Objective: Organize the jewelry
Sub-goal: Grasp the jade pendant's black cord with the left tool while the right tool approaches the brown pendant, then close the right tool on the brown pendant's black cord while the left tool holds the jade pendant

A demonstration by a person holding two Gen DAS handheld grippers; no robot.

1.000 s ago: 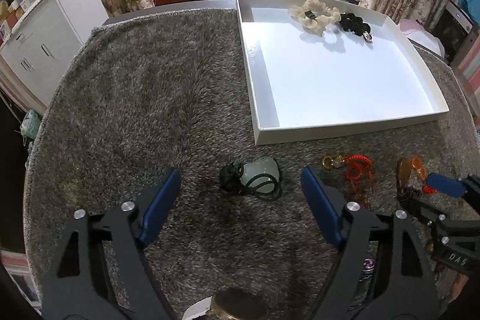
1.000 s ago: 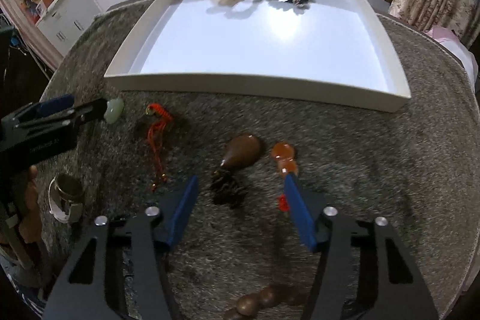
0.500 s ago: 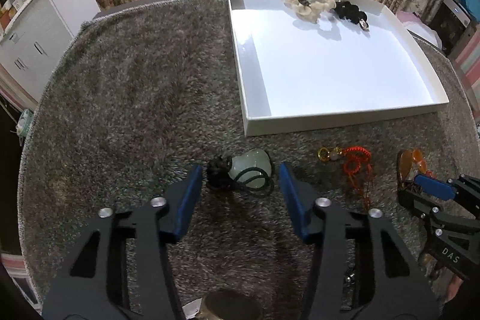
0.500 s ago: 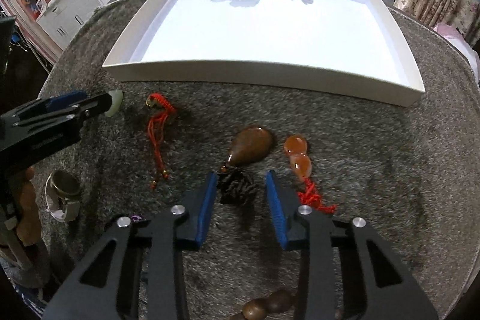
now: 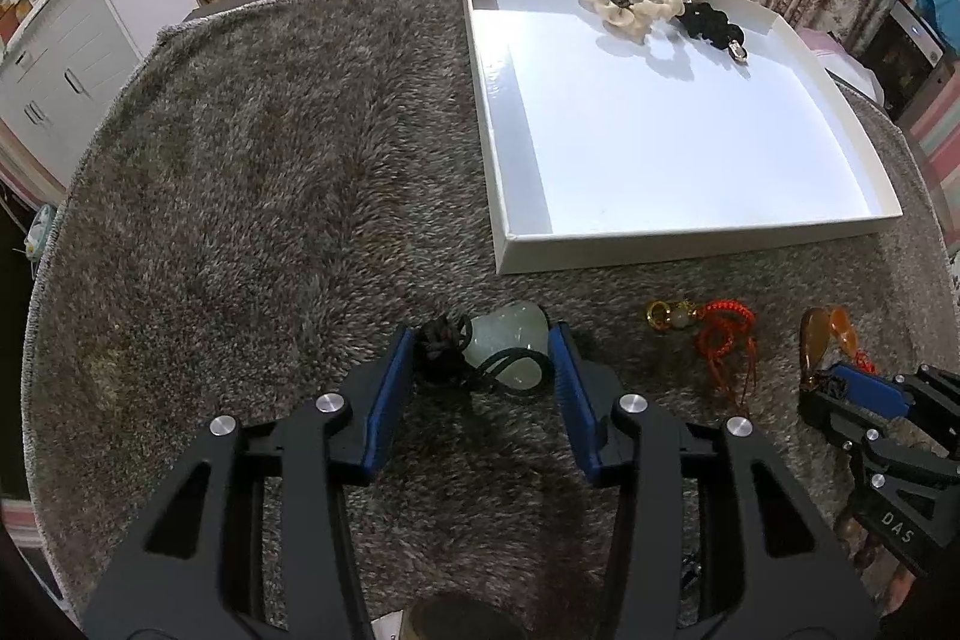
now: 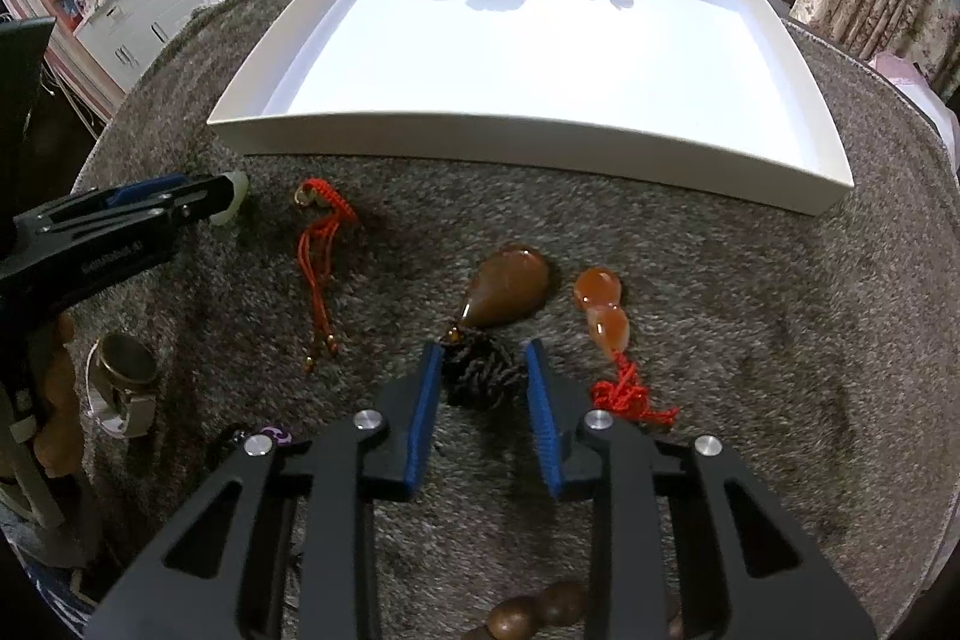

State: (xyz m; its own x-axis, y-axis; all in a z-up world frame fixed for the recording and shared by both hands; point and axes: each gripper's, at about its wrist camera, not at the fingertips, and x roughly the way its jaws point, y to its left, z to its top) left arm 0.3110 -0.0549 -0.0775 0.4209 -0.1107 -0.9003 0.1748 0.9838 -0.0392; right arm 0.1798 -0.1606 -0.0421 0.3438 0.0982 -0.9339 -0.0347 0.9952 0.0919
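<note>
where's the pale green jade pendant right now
In the left wrist view, the jade pendant lies on the grey rug between the left gripper fingers, near the white tray.

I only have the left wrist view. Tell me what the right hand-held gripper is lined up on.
Observer: The right hand-held gripper has a finger on either side of the dark knotted cord of the brown teardrop pendant. The stone itself lies beyond the tips.
Operator: Report what sits just to its right.
Observer: An orange gourd pendant, whose red tassel lies beside the right finger, outside the jaws.
Operator: Name anything close under that camera.
Observer: Brown wooden beads lie on the rug at the bottom edge, between the gripper's two arms.
</note>
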